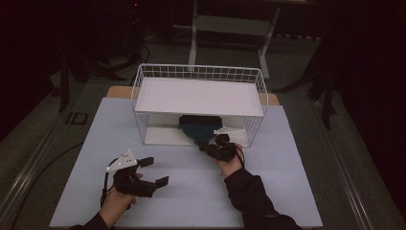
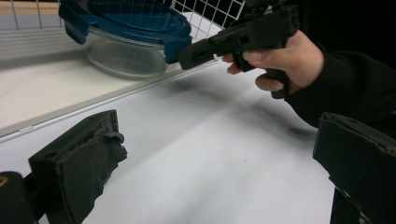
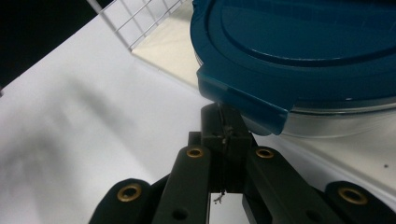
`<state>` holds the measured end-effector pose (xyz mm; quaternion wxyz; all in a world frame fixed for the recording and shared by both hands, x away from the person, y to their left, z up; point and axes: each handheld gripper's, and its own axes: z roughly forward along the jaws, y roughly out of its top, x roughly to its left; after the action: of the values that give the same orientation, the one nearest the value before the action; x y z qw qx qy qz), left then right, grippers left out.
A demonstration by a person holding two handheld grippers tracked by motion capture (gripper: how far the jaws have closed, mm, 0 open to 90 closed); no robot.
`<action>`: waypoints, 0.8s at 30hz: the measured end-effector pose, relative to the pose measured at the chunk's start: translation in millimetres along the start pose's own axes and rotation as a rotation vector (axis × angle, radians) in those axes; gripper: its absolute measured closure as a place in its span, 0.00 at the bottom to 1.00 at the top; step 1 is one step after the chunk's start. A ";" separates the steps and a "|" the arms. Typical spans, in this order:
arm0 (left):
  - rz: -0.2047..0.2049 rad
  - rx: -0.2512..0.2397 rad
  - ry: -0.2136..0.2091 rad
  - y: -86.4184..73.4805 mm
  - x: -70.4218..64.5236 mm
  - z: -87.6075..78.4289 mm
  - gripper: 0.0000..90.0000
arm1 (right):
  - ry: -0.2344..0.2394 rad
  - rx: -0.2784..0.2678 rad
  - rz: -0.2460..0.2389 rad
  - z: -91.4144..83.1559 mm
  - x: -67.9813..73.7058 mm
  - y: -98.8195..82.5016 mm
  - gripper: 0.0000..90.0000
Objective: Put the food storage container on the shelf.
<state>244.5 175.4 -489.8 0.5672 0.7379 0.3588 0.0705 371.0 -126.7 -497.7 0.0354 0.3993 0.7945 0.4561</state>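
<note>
A dim lab or studio — white covered table (image 1: pixel 143 201), stands and cables (image 1: pixel 139 52) on grey floor.

Blue lid (image 3: pixel 299 51) on clear container (image 2: pixel 122 58); white grid-wire rack (image 1: pixel 201 73), pale lavender table (image 1: pixel 191 191); black right gripper (image 3: pixel 225 122), black left gripper (image 1: pixel 155 171), black sleeve (image 1: pixel 249 191)

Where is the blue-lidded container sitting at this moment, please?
In the high view, the blue-lidded container sits on the lower level of the white wire rack, under its shelf, right of centre. The shut right gripper is at its front lid clip.
</note>
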 end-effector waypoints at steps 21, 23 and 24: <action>0.006 -0.003 -0.007 -0.2 -1.6 -0.7 0.02 | -0.018 -0.021 0.009 6.4 -4.2 5.1 0.95; 0.007 -0.006 -0.008 -0.1 -1.6 -1.0 0.02 | -0.004 -0.031 0.004 2.5 -1.7 3.9 0.88; 0.006 -0.005 -0.008 0.1 -1.6 -1.0 0.02 | 0.003 -0.036 0.005 -0.2 -0.2 3.0 0.82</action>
<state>242.8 175.2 -488.9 0.5704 0.7378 0.3541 0.0702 372.9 -126.2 -495.4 0.0402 0.3998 0.7851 0.4713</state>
